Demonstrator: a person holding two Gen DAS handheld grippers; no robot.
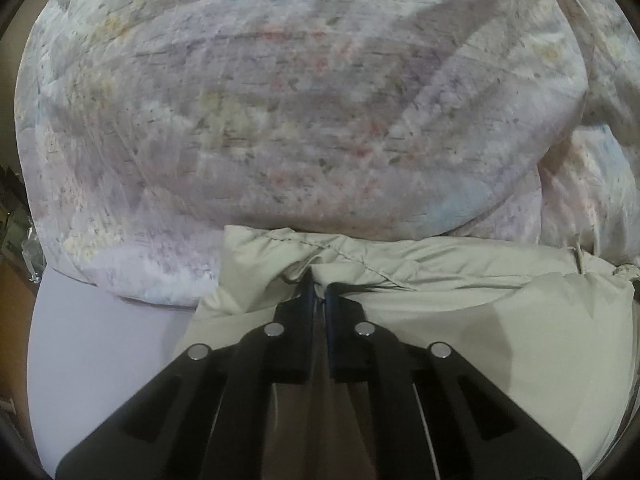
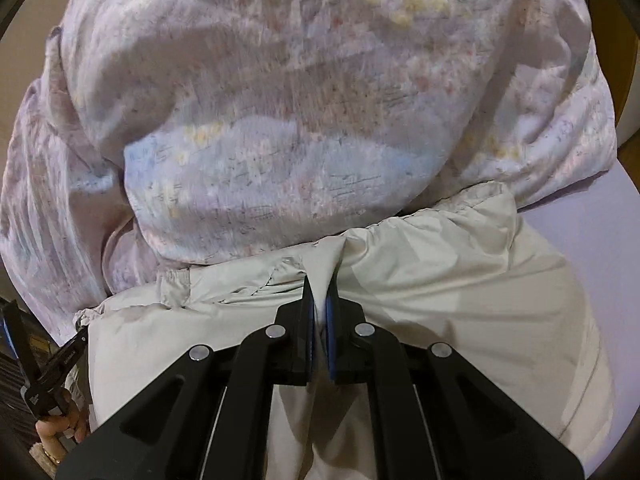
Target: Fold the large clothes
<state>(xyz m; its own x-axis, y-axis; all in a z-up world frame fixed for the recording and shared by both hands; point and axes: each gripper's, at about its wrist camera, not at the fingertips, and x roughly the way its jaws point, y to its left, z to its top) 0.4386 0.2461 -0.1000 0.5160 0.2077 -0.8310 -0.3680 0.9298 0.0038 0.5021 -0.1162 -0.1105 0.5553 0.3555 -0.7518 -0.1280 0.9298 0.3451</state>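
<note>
Hems of the beige garment lay pinched in both the left hand-held gripper and right hand-held gripper (edge running crosswise between them).

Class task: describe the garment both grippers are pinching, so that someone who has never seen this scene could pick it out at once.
Start at the big pastel floral quilt heaped on the pale lilac surface. Just in front of it lies the beige garment, its stitched edge pinched by the left gripper and right gripper. It is plain and smooth; the quilt is patterned.
</note>
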